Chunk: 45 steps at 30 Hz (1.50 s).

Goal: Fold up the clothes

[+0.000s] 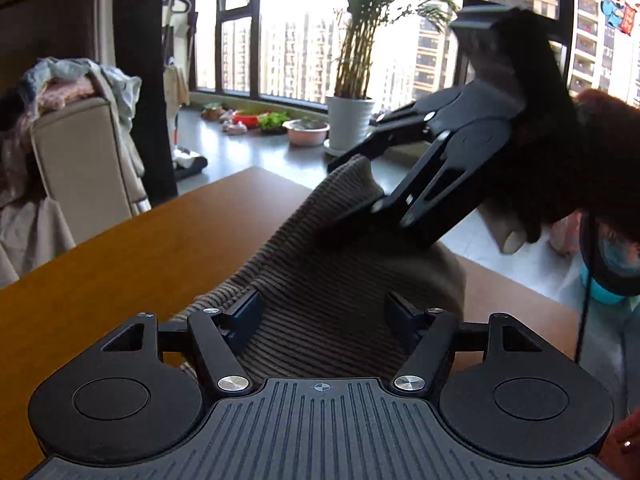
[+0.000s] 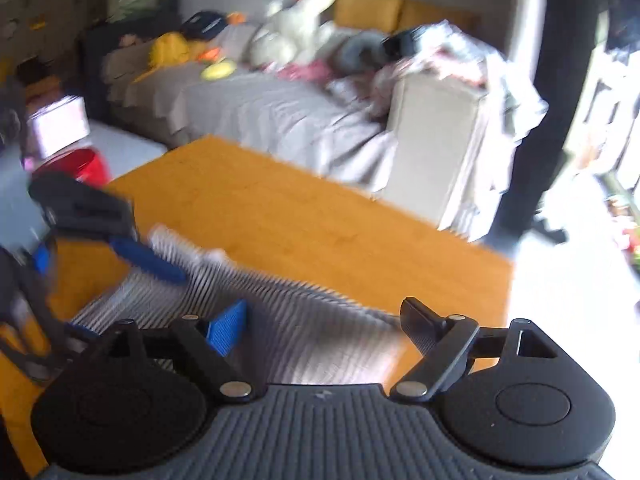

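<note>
We are working on 1 garment, a brown ribbed knit (image 1: pixel 320 280), which is lying on the wooden table (image 1: pixel 120 248) and rising in a peak toward the window. It is standing up like this because our right gripper (image 1: pixel 352 184) is lifting its far end, probably to carry that end over for a fold, or to open the cloth out; the pictures are fitting both. In the left wrist view the right gripper's fingers seem to be coming together on the peak of the cloth. In its own view, however, its 2 fingers are standing well apart, with the blue pad (image 2: pixel 228 326) at one side and the cloth lying between them, so we cannot tell if it is really clamped.

Our left gripper (image 1: pixel 324 316) is staying low and near the table, pointing forward. Its 2 fingers are apart and the cloth is passing between them without being pinched. The right gripper is reaching in from the right and tilting downward.
</note>
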Each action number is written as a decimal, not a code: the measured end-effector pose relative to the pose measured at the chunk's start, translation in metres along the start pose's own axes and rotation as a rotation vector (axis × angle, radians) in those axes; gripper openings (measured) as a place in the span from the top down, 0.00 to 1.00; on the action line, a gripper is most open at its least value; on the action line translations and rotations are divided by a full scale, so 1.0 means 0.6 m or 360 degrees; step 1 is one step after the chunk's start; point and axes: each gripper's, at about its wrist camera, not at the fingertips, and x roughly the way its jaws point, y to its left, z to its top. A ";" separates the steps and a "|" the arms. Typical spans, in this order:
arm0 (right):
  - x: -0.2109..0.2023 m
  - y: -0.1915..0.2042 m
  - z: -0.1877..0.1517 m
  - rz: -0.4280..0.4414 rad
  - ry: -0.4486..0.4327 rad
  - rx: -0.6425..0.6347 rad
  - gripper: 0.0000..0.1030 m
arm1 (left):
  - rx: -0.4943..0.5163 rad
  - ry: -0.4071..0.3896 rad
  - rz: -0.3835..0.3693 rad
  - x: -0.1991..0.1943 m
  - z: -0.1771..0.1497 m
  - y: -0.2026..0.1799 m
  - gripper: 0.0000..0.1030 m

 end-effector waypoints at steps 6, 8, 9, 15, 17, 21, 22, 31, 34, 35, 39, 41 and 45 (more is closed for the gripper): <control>0.007 -0.008 -0.041 -0.0135 0.0019 0.0099 0.61 | -0.0087 -0.0012 -0.0006 0.011 -0.005 0.026 0.30; 0.050 0.003 -0.063 -0.0178 0.0108 0.0061 0.61 | -0.0080 -0.0007 -0.0001 0.010 -0.007 0.026 0.30; 0.072 0.009 -0.074 -0.0199 0.0152 0.0043 0.61 | -0.0087 -0.0004 0.0007 0.010 -0.007 0.029 0.30; 0.090 0.008 -0.086 -0.0237 0.0193 0.0176 0.60 | -0.0148 0.0014 0.0070 0.008 -0.009 0.056 0.27; 0.053 0.003 -0.088 -0.0202 0.0137 0.0271 0.53 | -0.0169 0.0020 0.0091 0.008 -0.010 0.065 0.20; -0.048 -0.011 -0.121 0.0006 -0.0018 0.0674 0.19 | -0.0210 0.0033 0.0132 0.007 -0.011 0.083 0.18; -0.064 -0.011 -0.136 0.0073 -0.0028 0.0783 0.19 | -0.0220 0.0036 0.0143 0.007 -0.011 0.087 0.16; -0.015 0.035 -0.240 0.0549 0.0190 0.1510 0.36 | -0.0599 0.0049 -0.0040 0.019 -0.048 0.142 0.09; 0.023 0.023 -0.208 0.0512 0.0200 0.1463 0.44 | -0.0587 0.0051 0.0001 0.009 -0.054 0.137 0.09; 0.030 0.018 -0.197 0.0482 0.0184 0.1402 0.44 | -0.0572 0.0051 0.0042 0.002 -0.056 0.132 0.09; 0.047 -0.001 -0.147 0.0258 0.0124 0.1118 0.44 | -0.0606 0.0067 0.0029 -0.015 -0.058 0.109 0.20; 0.052 -0.003 -0.122 0.0112 0.0098 0.0950 0.44 | -0.0554 0.0080 0.0015 -0.013 -0.057 0.076 0.18; 0.062 0.015 -0.083 -0.0227 0.0049 0.0570 0.43 | -0.0424 0.0118 -0.0074 -0.004 -0.059 0.005 0.13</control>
